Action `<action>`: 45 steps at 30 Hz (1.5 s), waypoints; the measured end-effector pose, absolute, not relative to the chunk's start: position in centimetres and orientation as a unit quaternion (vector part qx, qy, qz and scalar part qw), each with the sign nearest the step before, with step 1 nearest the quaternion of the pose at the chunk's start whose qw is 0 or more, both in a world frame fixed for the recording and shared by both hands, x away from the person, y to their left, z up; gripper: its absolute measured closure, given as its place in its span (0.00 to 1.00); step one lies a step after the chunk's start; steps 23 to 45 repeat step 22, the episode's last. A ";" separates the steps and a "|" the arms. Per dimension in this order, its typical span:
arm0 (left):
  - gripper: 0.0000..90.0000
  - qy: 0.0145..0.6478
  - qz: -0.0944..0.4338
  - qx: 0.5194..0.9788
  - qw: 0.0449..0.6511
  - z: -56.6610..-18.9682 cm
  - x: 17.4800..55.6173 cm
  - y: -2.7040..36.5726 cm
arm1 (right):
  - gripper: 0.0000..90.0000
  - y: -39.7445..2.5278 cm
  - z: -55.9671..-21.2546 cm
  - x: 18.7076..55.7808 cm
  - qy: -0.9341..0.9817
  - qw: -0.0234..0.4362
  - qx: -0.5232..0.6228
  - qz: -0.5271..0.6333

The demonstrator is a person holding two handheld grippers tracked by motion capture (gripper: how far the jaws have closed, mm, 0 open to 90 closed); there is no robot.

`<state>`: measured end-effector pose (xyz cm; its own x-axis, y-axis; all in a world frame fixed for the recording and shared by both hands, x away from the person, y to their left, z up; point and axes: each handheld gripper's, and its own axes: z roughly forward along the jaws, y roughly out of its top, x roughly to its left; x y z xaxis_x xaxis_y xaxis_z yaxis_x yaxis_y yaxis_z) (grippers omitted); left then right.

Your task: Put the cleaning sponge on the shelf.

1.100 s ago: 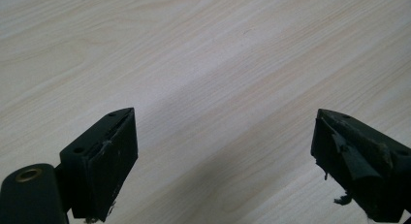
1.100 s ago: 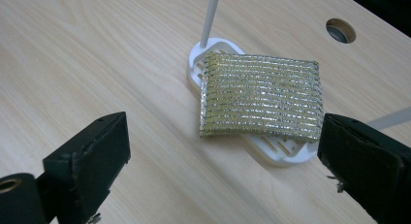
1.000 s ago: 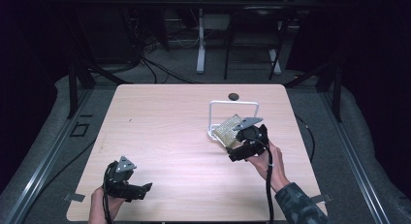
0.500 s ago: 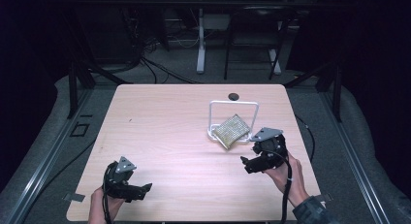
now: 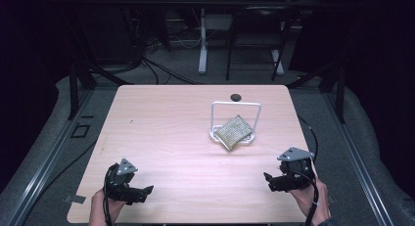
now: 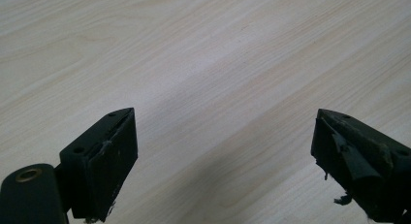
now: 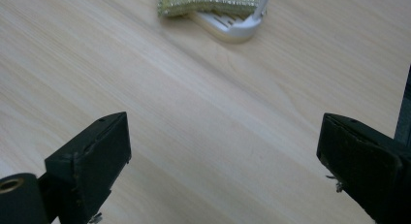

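Resting at 7 o'clock: left gripper (image 5: 147, 189), jaws spread, grasping nothing. Resting at 5 o'clock: right gripper (image 5: 267, 178), jaws likewise spread and empty. Leaning at 1 o'clock on the white stand (image 5: 235, 105), well apart from both: gold pad (image 5: 234, 132). Placement judged finished, nothing left. Lying at 12 o'clock on the table (image 5: 166, 123): small black disc (image 5: 236, 96); nothing obstructing.

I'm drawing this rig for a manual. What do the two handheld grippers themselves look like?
Both are black. The left gripper and right gripper each carry a grey three-cornered plate on top, and a black cable trails from the right one. In the gripper views, each has two blocky black jaws with flat inner pads, frayed at the edges, and a brass-coloured ring at the lower left.
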<state>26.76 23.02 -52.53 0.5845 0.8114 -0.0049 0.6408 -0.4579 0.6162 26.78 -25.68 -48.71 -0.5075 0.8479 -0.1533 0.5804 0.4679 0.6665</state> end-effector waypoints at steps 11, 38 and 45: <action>0.11 0.430 0.141 0.843 0.290 -52.7 27.1 23.0 | 0.13 -26.9 -52.8 26.7 0.844 0.234 0.440 0.200; 0.11 0.431 0.141 0.845 0.285 -52.8 27.2 22.8 | 0.14 -27.1 -52.9 26.8 0.851 0.230 0.432 0.193; 0.11 0.431 0.141 0.845 0.285 -52.8 27.2 22.8 | 0.14 -27.1 -52.9 26.8 0.851 0.230 0.432 0.193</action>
